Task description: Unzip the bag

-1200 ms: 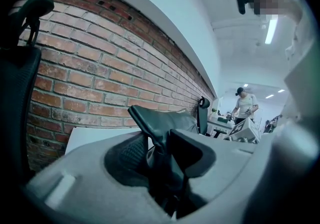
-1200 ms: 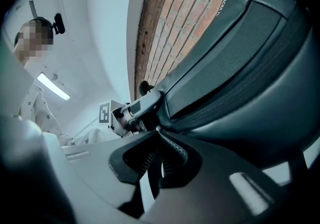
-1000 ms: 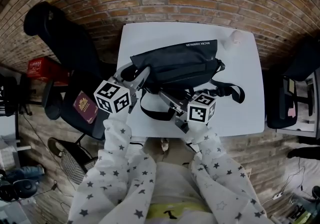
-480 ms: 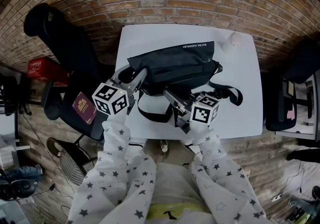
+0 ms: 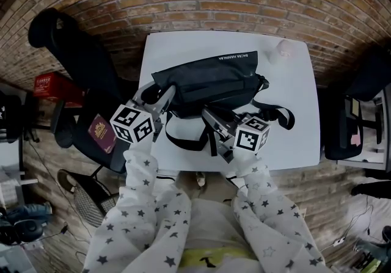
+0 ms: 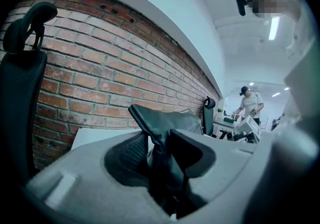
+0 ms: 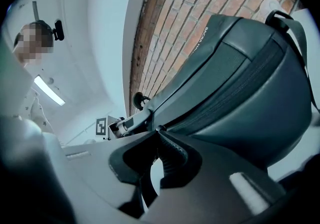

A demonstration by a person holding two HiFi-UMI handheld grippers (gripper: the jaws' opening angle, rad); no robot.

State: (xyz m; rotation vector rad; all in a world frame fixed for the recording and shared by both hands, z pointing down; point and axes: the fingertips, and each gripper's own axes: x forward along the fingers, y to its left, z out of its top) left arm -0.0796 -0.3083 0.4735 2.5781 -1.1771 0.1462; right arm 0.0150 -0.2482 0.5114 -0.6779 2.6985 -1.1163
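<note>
A black bag point(image 5: 211, 79) with white lettering lies on the white table point(image 5: 293, 137), its strap looped toward the front edge. My left gripper point(image 5: 160, 97) is at the bag's left end, shut on a fold of its black fabric point(image 6: 162, 120); in the left gripper view the material stands up between the jaws point(image 6: 160, 148). My right gripper point(image 5: 209, 114) is at the bag's front side. In the right gripper view its jaws point(image 7: 159, 137) are pinched together at the end of the zipper line point(image 7: 235, 92), shut on the small zipper pull point(image 7: 159, 129).
A black office chair point(image 5: 73, 52) stands left of the table, with a dark red booklet point(image 5: 102, 131) on its seat. A small pale object point(image 5: 284, 49) sits at the table's back right corner. A brick wall runs behind, and another chair point(image 5: 360, 113) stands to the right.
The bag and my left gripper have shifted a little left and toward me. My right gripper has edged slightly right along the bag's front.
</note>
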